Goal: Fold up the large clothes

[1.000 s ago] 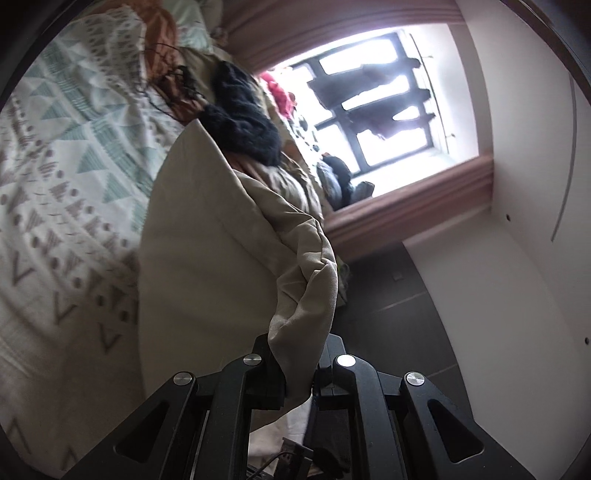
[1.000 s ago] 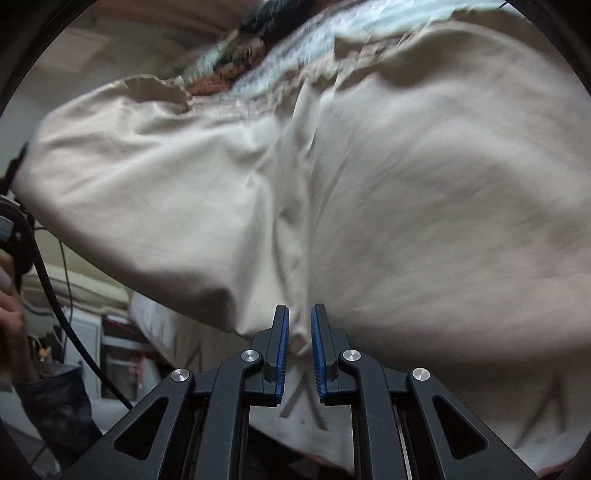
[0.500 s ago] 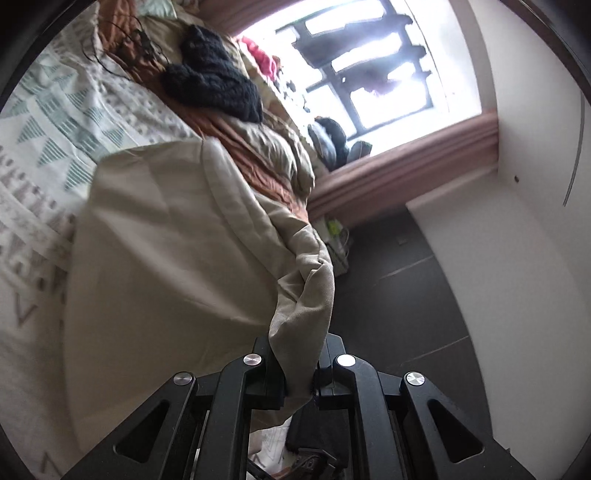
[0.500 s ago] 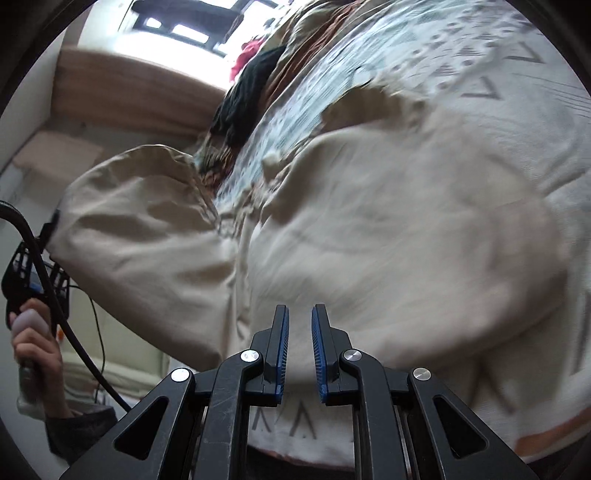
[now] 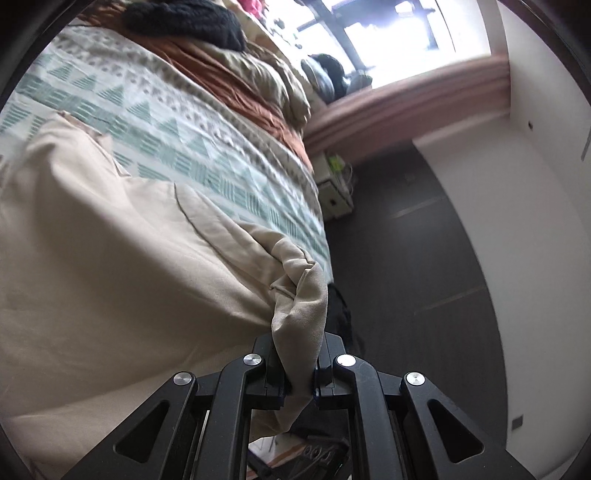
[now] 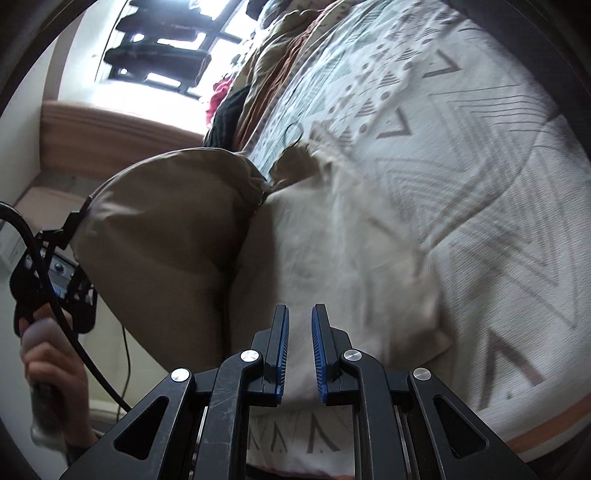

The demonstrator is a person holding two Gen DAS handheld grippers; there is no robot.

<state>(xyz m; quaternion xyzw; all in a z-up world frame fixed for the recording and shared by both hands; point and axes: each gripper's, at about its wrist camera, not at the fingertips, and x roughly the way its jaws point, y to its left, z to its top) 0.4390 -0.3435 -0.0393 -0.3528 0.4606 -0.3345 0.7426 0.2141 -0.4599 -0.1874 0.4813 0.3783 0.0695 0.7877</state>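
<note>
Since the earlier frames, both of my views had swung across the bed, so the patterned bedspread (image 5: 207,147) filled more of the left wrist view and the window (image 5: 388,33) had slid to the upper right. My left gripper (image 5: 299,363) was clamped on a bunched fold of the beige garment (image 5: 110,258), which spread from the jaws over the lower left of that frame and lay on the bedspread. That view alone showed me the dark floor (image 5: 424,258) on the right, the white wall (image 5: 535,221) and a black knitted item (image 5: 184,18) at the top of the bed. On the right wrist view, my right gripper (image 6: 299,347) had its blue pads (image 6: 282,350) close together with a narrow gap, and I could see no cloth pinched between them; the garment lay just beyond the tips, blurred. Only this view showed the garment billowing at centre left, a darker tan bulge (image 6: 166,240) hanging off the bed edge, and the person's left hand (image 6: 55,369) at lower left gripping the other tool's handle, with a black cable (image 6: 74,332) looping past it.
</note>
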